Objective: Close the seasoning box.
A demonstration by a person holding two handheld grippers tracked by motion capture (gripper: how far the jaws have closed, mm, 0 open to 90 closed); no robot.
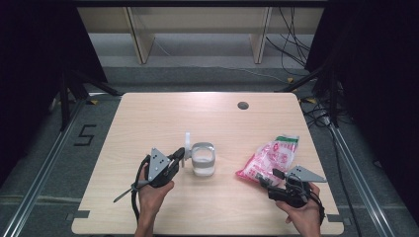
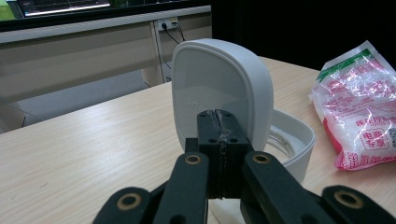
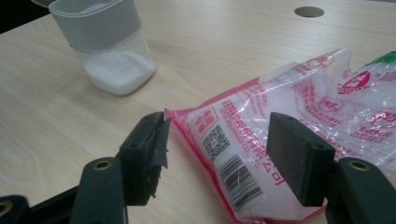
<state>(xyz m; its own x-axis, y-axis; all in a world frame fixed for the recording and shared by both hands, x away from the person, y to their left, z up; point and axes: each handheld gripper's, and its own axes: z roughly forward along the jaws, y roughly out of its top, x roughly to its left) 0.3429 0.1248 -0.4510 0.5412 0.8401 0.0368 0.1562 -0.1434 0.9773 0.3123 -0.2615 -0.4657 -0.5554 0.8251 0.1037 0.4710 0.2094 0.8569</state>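
Work in hand: getting the white grains from the bag [image 1: 270, 159] into the jar [image 1: 203, 159], by my reading.
Landmark: the jar, standing upright near the middle of the table [image 1: 148, 118].
Jar: clear lower half with a shallow layer of white grains at the bottom, a white band round the top, mouth open.
Lid [image 2: 219, 88]: hinged at the jar's left rim and standing upright, its hollow inner face turned over the mouth.
Left hand-held gripper [image 1: 177, 157]: just left of the jar, jaws pressed together on the lid's lower edge. The pinch seems meant to keep the lid tipped back so the mouth stays free for pouring.
Bag: pink and white plastic with a green top strip, lying flat well to the right of the jar, grains visible through the film.
Right hand-held gripper [image 3: 219, 156]: right of the jar and nearer the person, jaws apart with the bag's near corner between them; the pads do not press on the film. It looks lined up to close on that corner and lift.
Next, as a guess: a firm grip on the thin film, since a loose one could let the bag slip or sag.
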